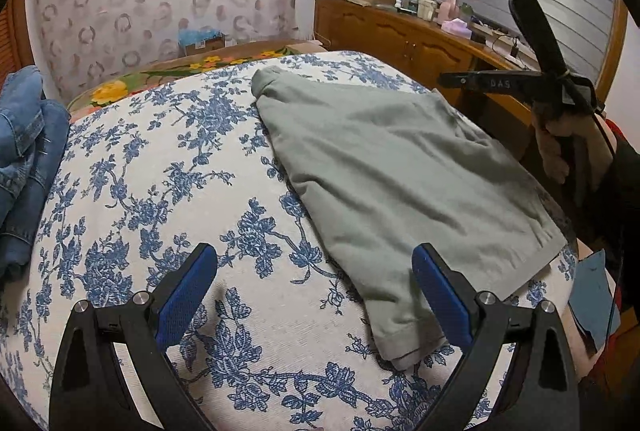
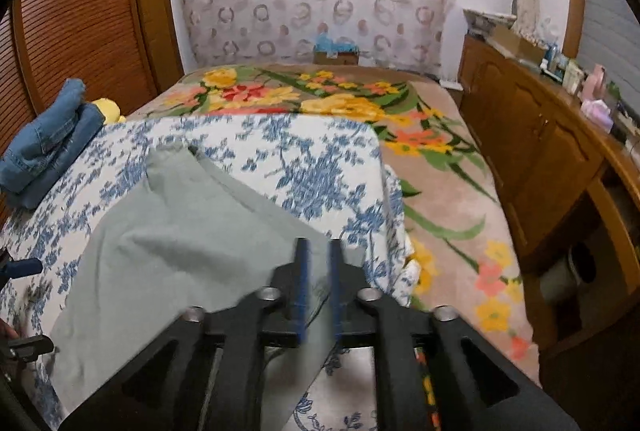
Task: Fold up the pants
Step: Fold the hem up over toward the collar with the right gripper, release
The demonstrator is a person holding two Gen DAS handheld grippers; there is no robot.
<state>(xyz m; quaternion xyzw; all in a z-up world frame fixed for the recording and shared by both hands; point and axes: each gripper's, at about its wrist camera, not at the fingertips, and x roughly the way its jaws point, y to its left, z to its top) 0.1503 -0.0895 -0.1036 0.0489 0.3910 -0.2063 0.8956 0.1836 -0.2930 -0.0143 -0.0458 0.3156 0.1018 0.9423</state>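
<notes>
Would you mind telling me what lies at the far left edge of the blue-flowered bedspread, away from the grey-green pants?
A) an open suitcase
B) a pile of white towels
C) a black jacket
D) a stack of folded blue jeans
D: the folded blue jeans sit stacked at the left edge of the bedspread, apart from the grey-green pants.

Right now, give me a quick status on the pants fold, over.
Left gripper open, empty. Right gripper slightly open over the green pants, which lie folded on the bedspread. Jeans piled aside, clear.
</notes>
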